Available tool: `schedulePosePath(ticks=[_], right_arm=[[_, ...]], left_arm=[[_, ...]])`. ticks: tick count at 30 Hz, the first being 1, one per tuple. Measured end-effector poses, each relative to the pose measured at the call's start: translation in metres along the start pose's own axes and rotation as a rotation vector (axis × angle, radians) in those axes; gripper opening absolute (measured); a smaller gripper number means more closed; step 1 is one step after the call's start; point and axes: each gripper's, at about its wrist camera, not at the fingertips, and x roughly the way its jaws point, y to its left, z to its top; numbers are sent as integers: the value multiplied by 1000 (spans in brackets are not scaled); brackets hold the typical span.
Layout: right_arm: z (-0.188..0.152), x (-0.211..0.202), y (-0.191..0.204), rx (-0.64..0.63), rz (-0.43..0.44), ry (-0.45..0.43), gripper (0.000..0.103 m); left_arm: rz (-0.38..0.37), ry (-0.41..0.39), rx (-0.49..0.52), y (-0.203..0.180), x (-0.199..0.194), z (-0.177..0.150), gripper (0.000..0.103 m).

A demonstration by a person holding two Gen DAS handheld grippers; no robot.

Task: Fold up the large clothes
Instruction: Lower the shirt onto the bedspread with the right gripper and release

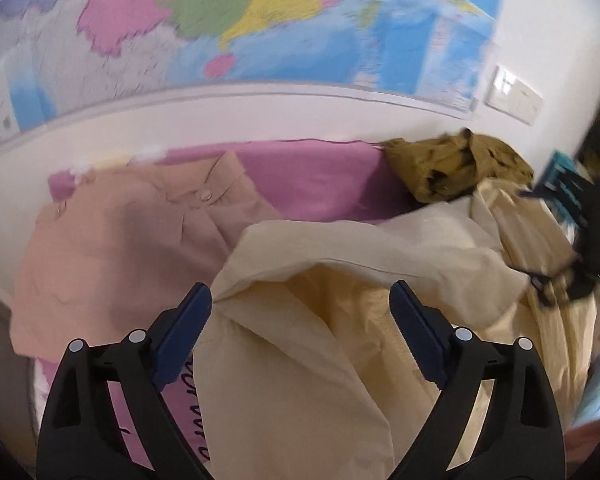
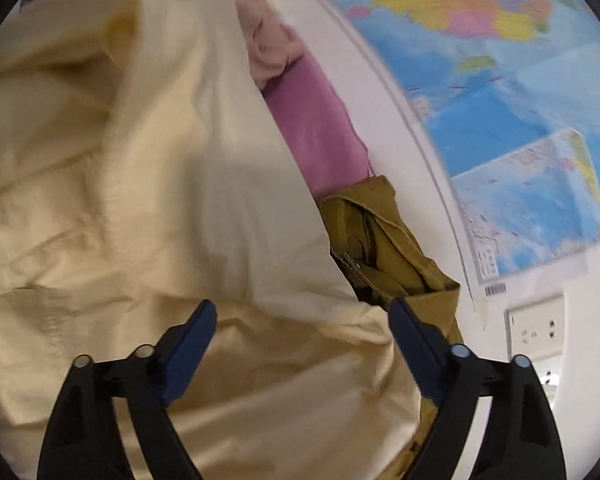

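Far left in the left wrist view: folded peach button-up shirt [image 1: 112,248] lies flat on the pink bedsheet [image 1: 320,184] — likely finished and set aside. Centre: large cream-yellow cotton garment [image 1: 300,340] sprawls in loose, rumpled folds across the bed, below both sets of tongs. Left tongs [image 1: 300,308] stand spread wide, nothing pinched; cloth lies under the gap, apparently released. Right: crumpled olive-brown garment [image 2: 384,236] heaped against the white wall, probably waiting its turn. Right tongs [image 2: 302,324] also spread, empty — hovering over the cream cloth's edge beside the olive heap.
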Motion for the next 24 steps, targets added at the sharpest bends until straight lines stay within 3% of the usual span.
schedulePosePath(ticks=[2,4,5,6,8,11,15,20,23,24], right_arm=[[-3,10,-5,12,46,15,81],[-2,17,-10,33,78,-6,71],[0,20,-15,64,122,-8,45],[1,22,-24,130,197,-11,11],[4,17,-42,244,226,-49,10],[2,12,-86,429,259,-119,9],[9,22,-123,572,264,-145,9],[22,56,-152,725,203,-106,5],[18,72,-168,813,134,-62,6],[14,75,-175,849,98,-53,12]], left_arm=[[-20,16,32,-8,-4,-6,90],[-81,21,74,-16,-6,-14,90],[-110,20,104,-23,-7,-16,90],[-150,22,135,-30,-8,-19,90],[-202,29,179,-42,-5,-22,90],[-195,59,247,-63,10,-18,92],[-211,131,233,-80,51,11,89],[-269,172,101,-72,106,60,77],[-283,153,-43,-53,131,92,73],[-273,140,-117,-39,141,103,73]])
